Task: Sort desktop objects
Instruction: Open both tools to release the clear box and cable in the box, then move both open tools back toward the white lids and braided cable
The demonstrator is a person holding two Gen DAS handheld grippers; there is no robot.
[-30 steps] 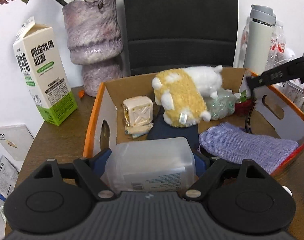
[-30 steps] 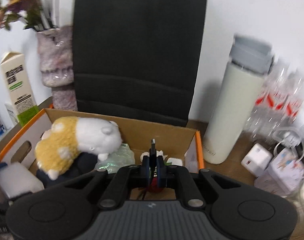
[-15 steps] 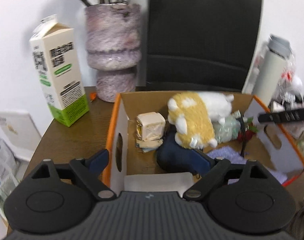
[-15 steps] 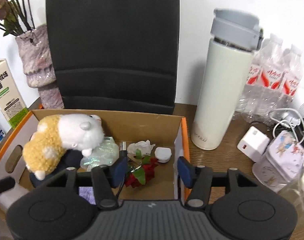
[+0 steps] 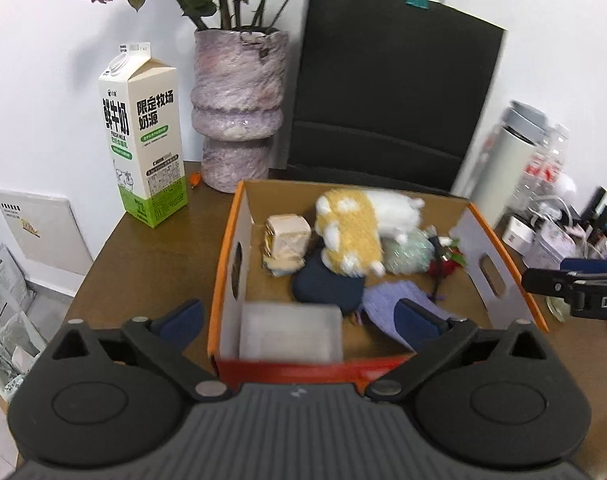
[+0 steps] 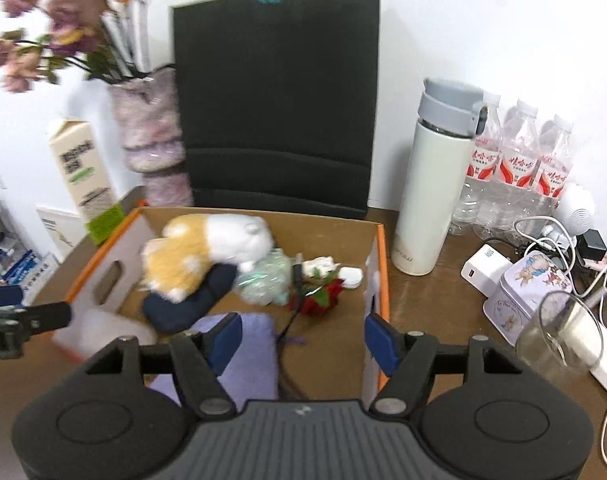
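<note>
Left wrist view shows the frosted plastic box (image 5: pixel 290 332), blurred and rectangular, lying in the cardboard box's (image 5: pixel 223 280) near corner, while left gripper (image 5: pixel 299 322) and right gripper (image 6: pixel 303 340) jaws are opening, empty.

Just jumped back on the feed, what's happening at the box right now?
A person is sorting desk clutter into the orange-edged cardboard box with two handheld grippers. Both are empty, jaws opening: the left gripper hangs over the frosted plastic case lying in the near corner, the right gripper over the black cable lying by the red flower. The plush toy and purple cloth are inside too.
</note>
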